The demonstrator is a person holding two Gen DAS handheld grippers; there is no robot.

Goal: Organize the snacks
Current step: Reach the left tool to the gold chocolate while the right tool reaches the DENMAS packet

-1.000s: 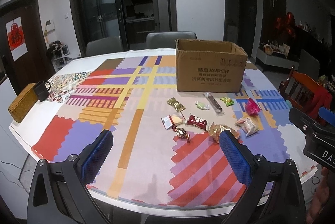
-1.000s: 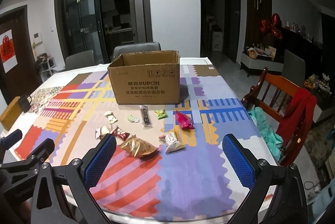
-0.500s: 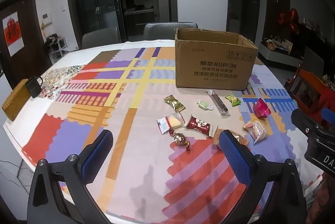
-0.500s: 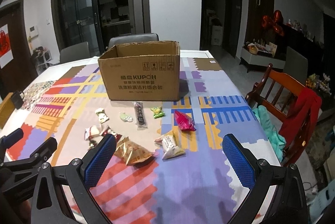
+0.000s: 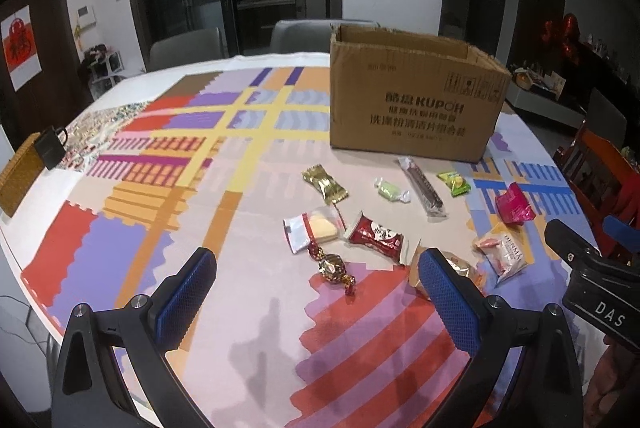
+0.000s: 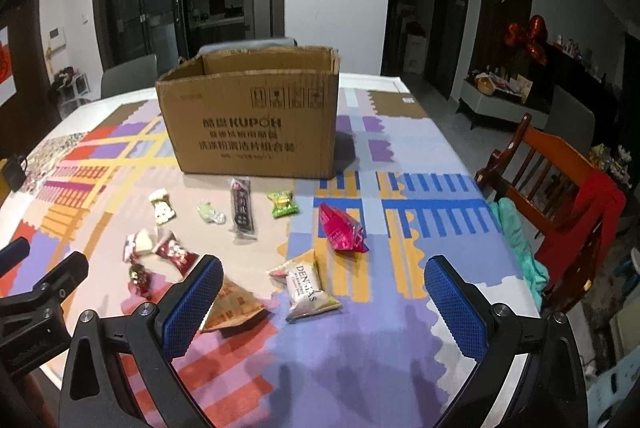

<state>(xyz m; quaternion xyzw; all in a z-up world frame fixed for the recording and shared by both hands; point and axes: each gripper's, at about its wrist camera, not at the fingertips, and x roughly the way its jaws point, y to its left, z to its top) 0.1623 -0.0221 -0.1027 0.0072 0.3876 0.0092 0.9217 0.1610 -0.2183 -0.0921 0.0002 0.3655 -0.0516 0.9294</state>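
At the bottom of each frame, the left gripper [image 5: 316,292] and right gripper [image 6: 324,302] hung with jaws spread wide and empty, their blue pads hiding part of a tan packet [image 6: 234,308] on the bench [image 6: 360,360]. Mid-frame the remaining snacks [image 6: 244,209] lay scattered. Beyond them stood the open cardboard box [image 6: 256,123], its inside hidden.

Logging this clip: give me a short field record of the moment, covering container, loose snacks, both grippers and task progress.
container: open cardboard box, upright on the patterned tablecloth
loose snacks: about ten wrapped pieces in front of the box, including a long dark bar, a pink packet, a white packet and a red packet
left gripper: open, empty, above the near table edge
right gripper: open, empty, nearest the white packet
progress: no snack held; box interior not visible
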